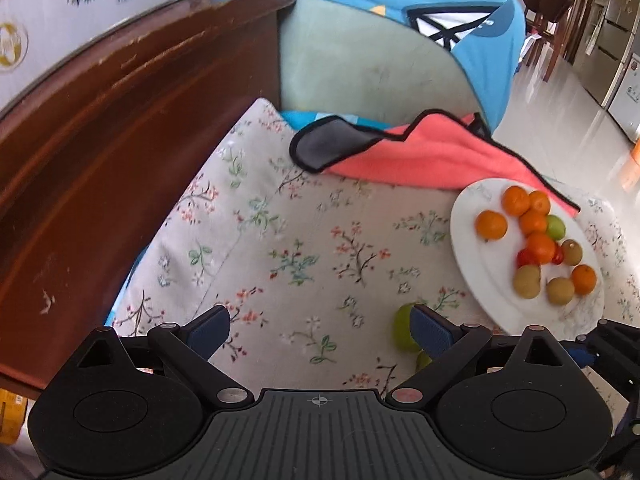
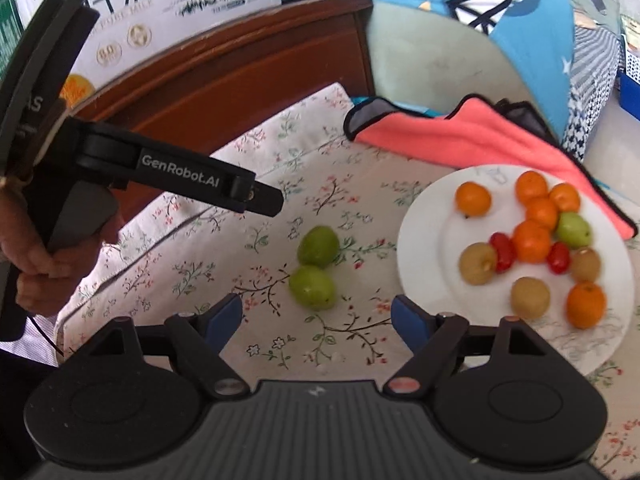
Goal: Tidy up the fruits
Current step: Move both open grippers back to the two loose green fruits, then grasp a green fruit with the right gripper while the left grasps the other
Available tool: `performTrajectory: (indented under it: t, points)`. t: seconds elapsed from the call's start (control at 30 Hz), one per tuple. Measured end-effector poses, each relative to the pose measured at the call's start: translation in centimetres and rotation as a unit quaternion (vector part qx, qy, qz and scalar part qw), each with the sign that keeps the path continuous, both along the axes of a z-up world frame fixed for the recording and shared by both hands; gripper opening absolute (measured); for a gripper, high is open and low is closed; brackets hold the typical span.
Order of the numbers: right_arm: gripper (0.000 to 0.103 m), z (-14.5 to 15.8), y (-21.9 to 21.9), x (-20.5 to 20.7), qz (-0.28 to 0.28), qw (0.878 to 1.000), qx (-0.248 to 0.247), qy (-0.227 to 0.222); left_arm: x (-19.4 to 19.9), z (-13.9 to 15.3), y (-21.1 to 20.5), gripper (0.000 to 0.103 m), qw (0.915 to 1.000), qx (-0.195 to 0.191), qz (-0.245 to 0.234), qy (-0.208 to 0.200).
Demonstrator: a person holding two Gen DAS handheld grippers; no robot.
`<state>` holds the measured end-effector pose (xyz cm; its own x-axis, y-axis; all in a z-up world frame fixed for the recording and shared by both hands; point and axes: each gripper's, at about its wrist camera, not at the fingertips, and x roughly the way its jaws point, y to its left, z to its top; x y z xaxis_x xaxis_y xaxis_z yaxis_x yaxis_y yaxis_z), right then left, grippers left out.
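Observation:
Two loose green fruits (image 2: 318,246) (image 2: 312,288) lie side by side on the floral cloth (image 2: 280,152), left of a white plate (image 2: 432,220). The plate holds several oranges (image 2: 532,240), brownish round fruits (image 2: 530,297), small red tomatoes (image 2: 503,251) and one green fruit (image 2: 573,229). My right gripper (image 2: 316,314) is open just short of the nearer green fruit, with nothing between its pads. My left gripper (image 1: 320,324) is open over bare cloth. A green fruit (image 1: 402,330) shows partly behind its right finger. In the right wrist view the left gripper (image 2: 256,196) reaches in from the left, held by a hand (image 2: 40,256).
A dark wooden board (image 1: 120,140) runs along the left with a milk carton box (image 2: 160,12) on top. A coral cloth (image 1: 420,156) lies behind the plate (image 1: 464,240), against a pale green cushion (image 1: 360,64) draped with a blue garment (image 2: 520,40).

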<state>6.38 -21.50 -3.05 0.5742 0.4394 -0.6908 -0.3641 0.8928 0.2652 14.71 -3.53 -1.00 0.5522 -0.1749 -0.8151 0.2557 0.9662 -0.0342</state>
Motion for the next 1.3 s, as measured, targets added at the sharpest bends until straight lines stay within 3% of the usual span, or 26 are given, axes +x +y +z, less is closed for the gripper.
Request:
performTrajectory:
  t: [0.2,0.33,0.63,0.77,0.9,1.3]
  points:
    - [0.081,-0.8,1.5,0.3,0.009,0.999,-0.031,-0.019,0.0,-0.3,1.1,0.097,0.9993,-0.009,0.035,-0.005]
    - [0.08,-1.2,2.2,0.5,0.017,0.998,-0.042,-0.033,-0.1,-0.2,1.1,0.097,0.9993,-0.018,0.034,-0.006]
    - [0.051,-2.5,3.0,1.4,0.021,0.997,-0.058,-0.037,-0.2,-0.4,0.4,0.097,0.9995,-0.024,0.017,-0.007]
    - [0.032,-2.5,3.2,1.8,0.021,0.998,-0.052,-0.041,-0.5,-0.8,-0.5,0.096,0.9998,-0.014,-0.008,-0.014]
    - [0.032,-2.3,3.2,1.6,0.026,0.998,-0.049,-0.036,-0.9,-1.2,-1.3,0.095,0.9994,-0.015,-0.026,-0.017]
    - [0.032,-2.0,0.5,0.5,0.016,0.998,-0.057,-0.013,-1.4,-3.1,-4.2,0.075,0.9965,0.009,-0.081,-0.016]
